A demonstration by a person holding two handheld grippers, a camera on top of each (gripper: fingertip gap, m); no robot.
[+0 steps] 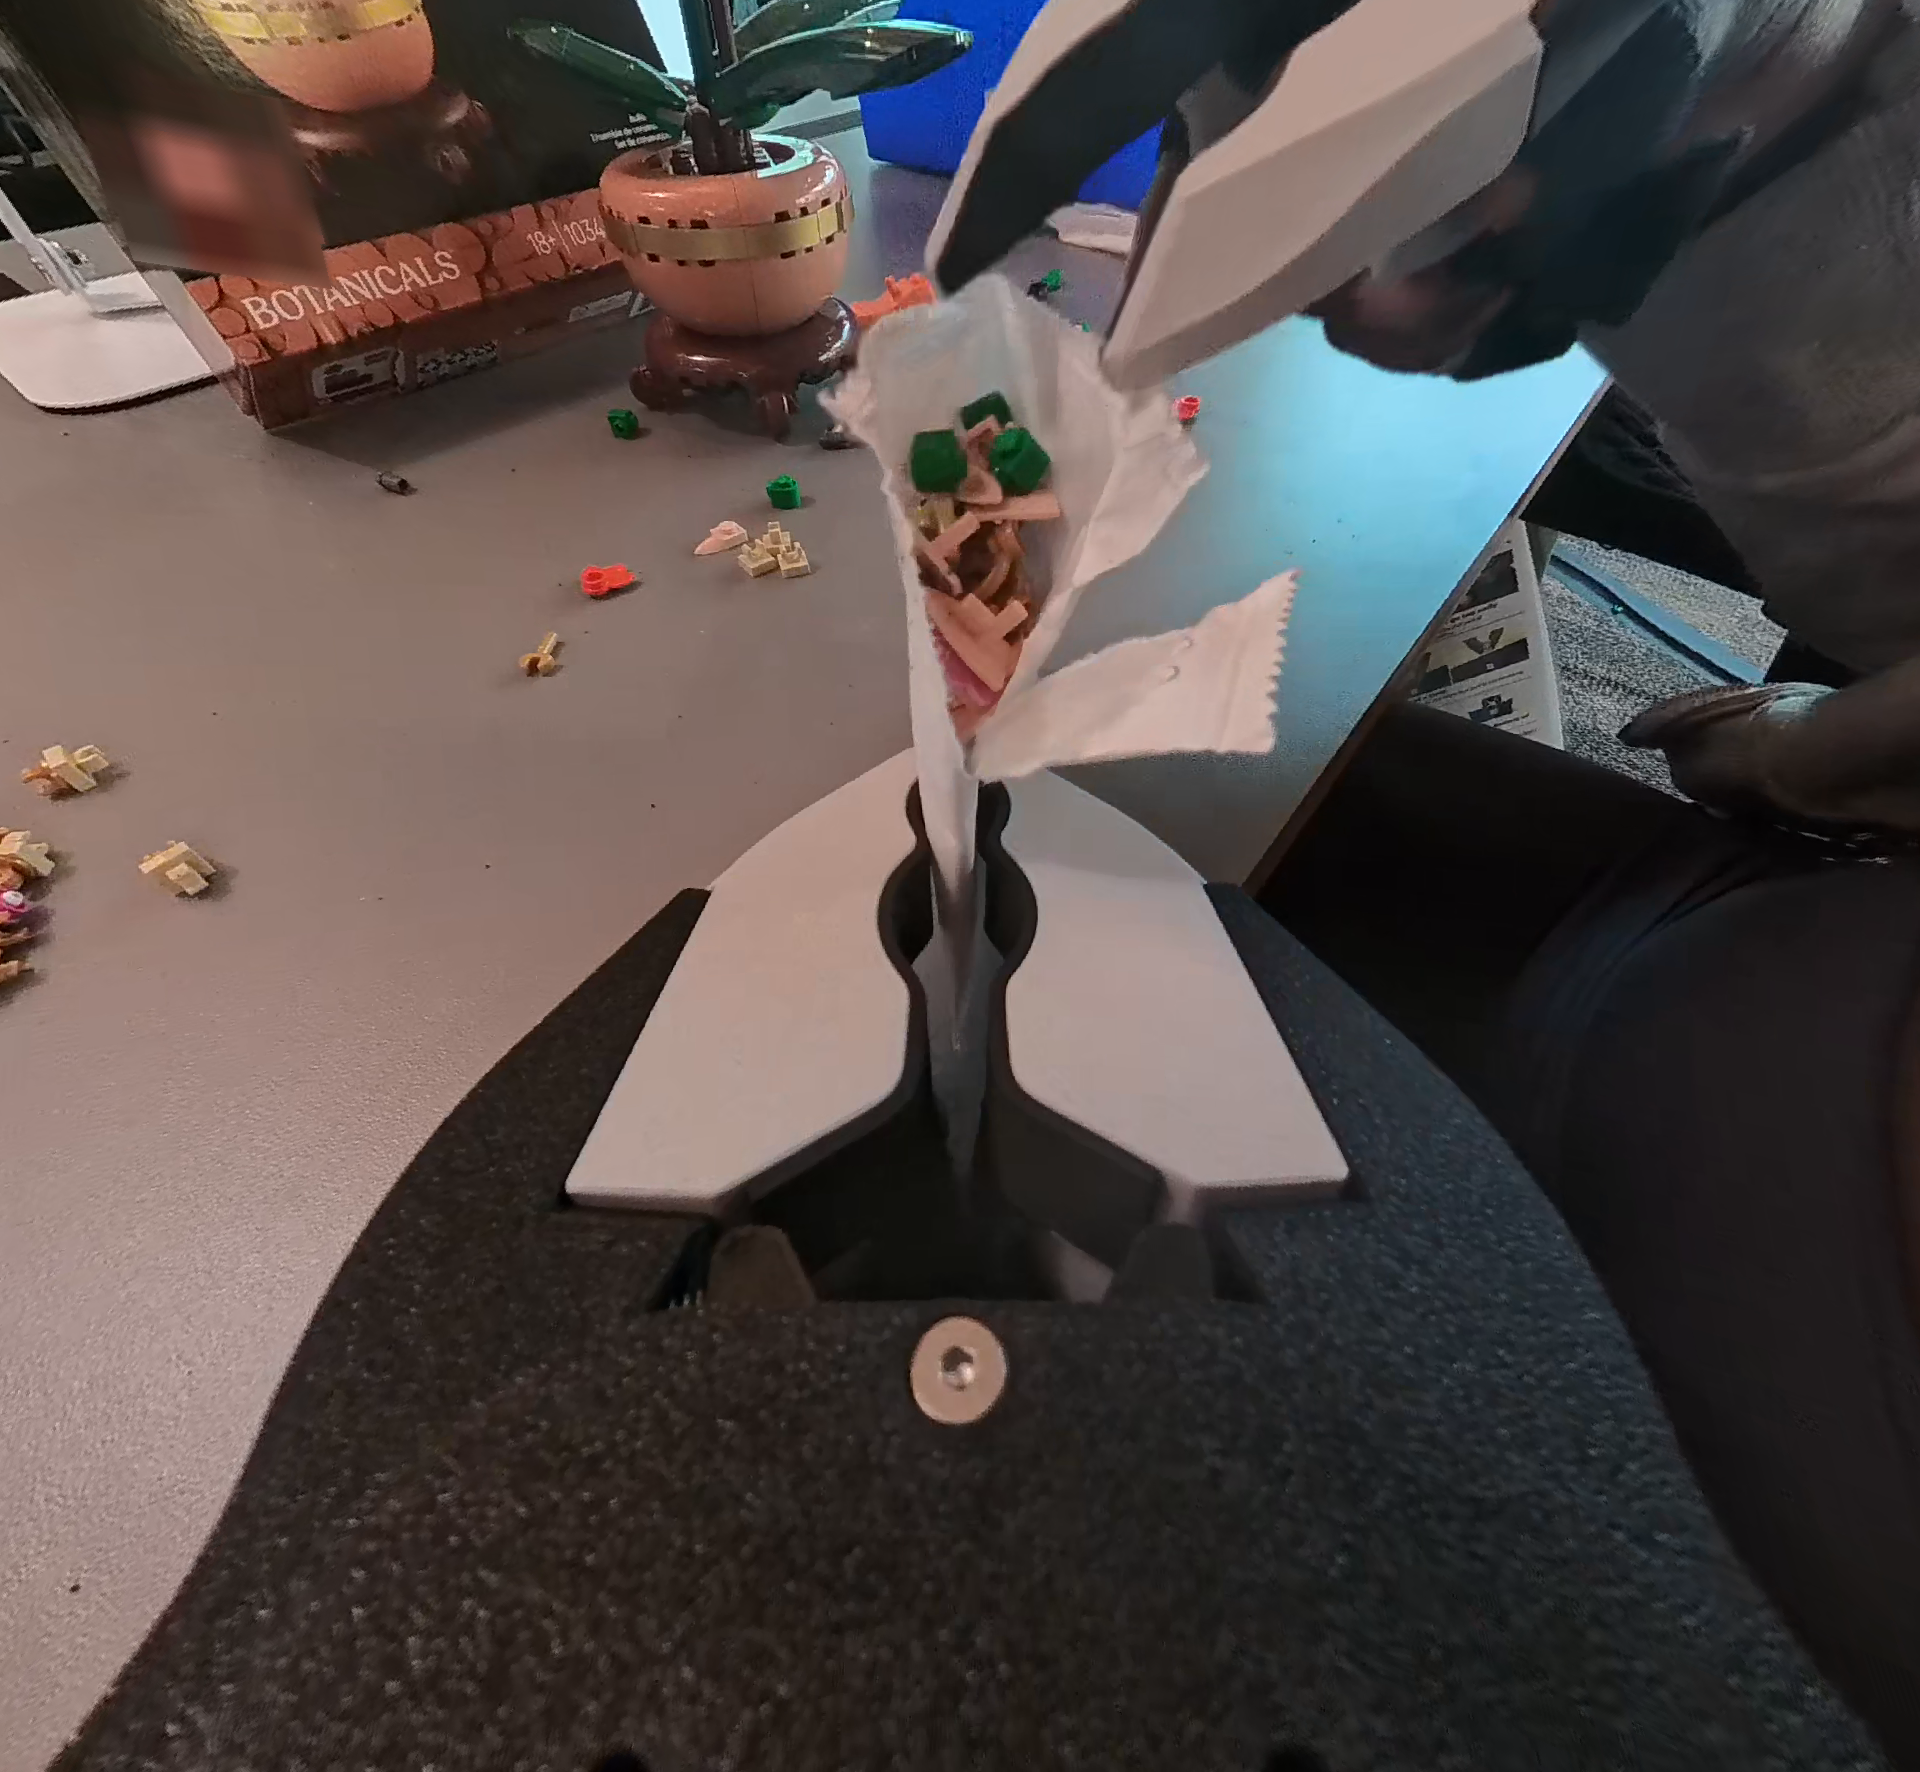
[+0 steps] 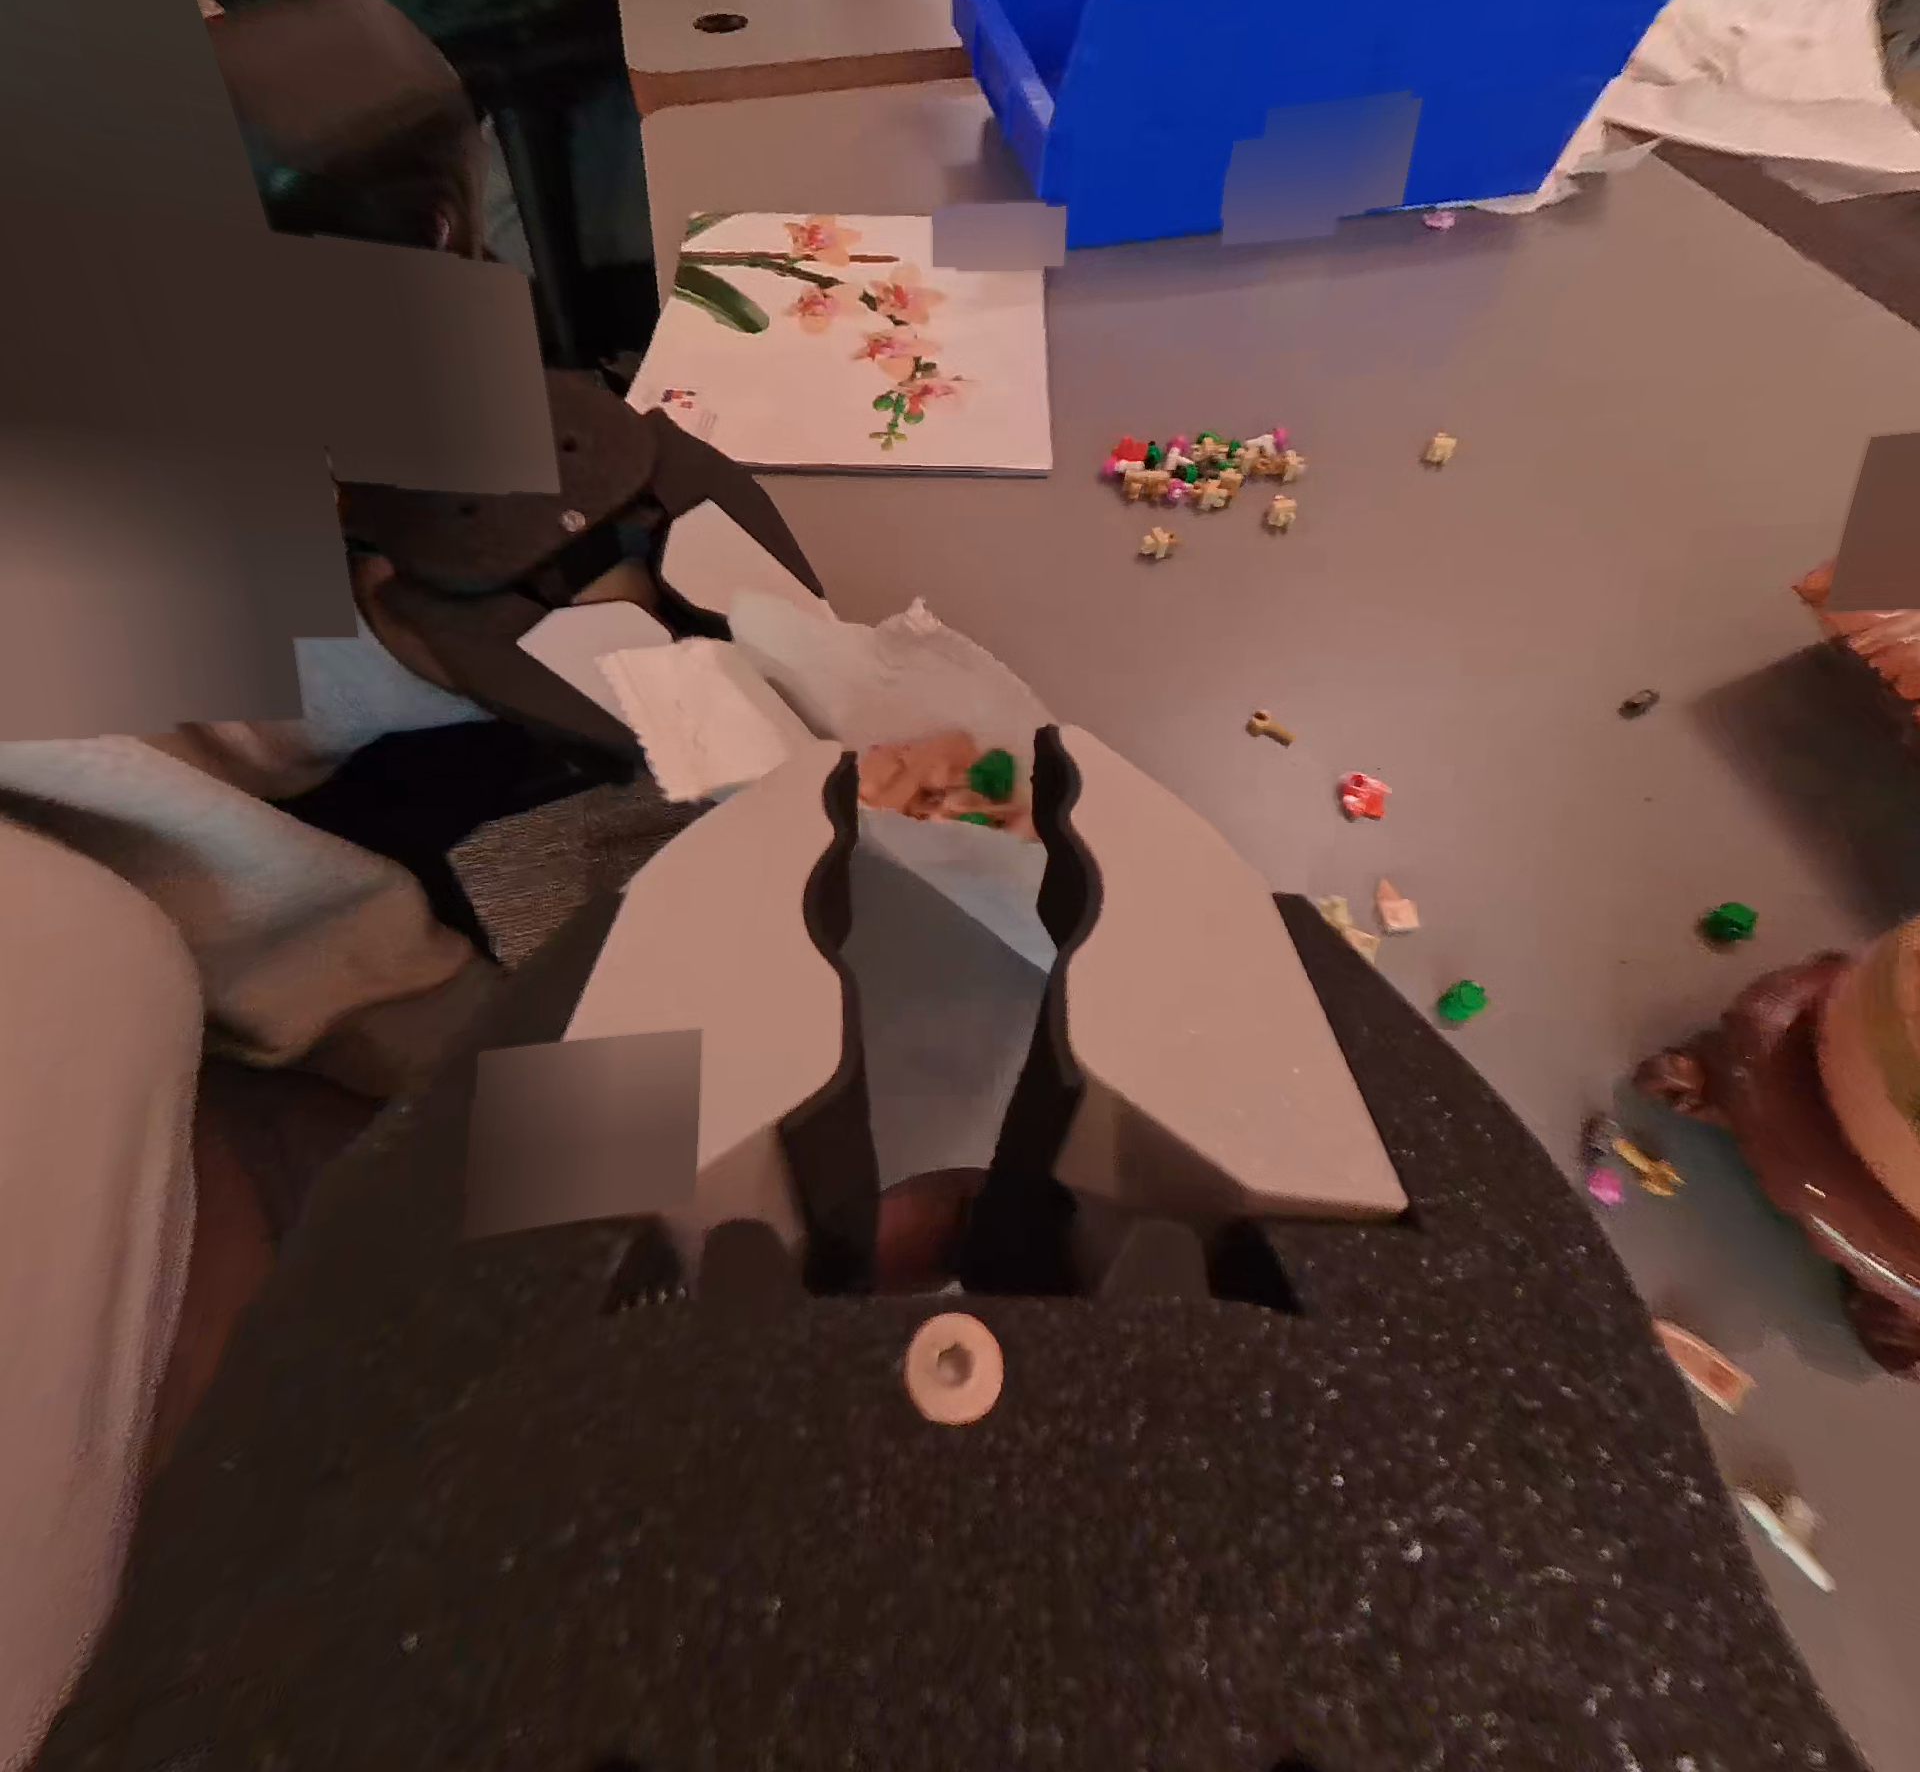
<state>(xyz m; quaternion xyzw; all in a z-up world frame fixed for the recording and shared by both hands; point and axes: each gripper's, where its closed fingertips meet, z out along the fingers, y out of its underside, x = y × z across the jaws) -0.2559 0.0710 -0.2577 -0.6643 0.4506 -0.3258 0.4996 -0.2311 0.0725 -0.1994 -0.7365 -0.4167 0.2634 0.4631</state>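
Left wrist view: the left tool (image 1: 951, 849) pinches the lower end of a torn white paper bag (image 1: 1049, 579) of small green, tan and pink bricks (image 1: 982, 538), above the grey counter (image 1: 364, 735). A printed box (image 1: 416, 288) stands behind a brick-built potted plant (image 1: 727, 236).

Right wrist view: the right tool (image 2: 945, 787) is parted narrowly, empty, just beside the bag's mouth. Beyond lie a blue bin (image 2: 1299, 60) and a flower-printed booklet (image 2: 862, 351).

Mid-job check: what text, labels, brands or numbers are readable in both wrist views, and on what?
Set box: white lettering and numbers on its brick-patterned strip; legible, but I don't transcribe writing.
Booklet: corner marks too small to read.
Blue bin: label patch-covered.
Printed sheet: too small.
White paper bag in left gripper: no print.
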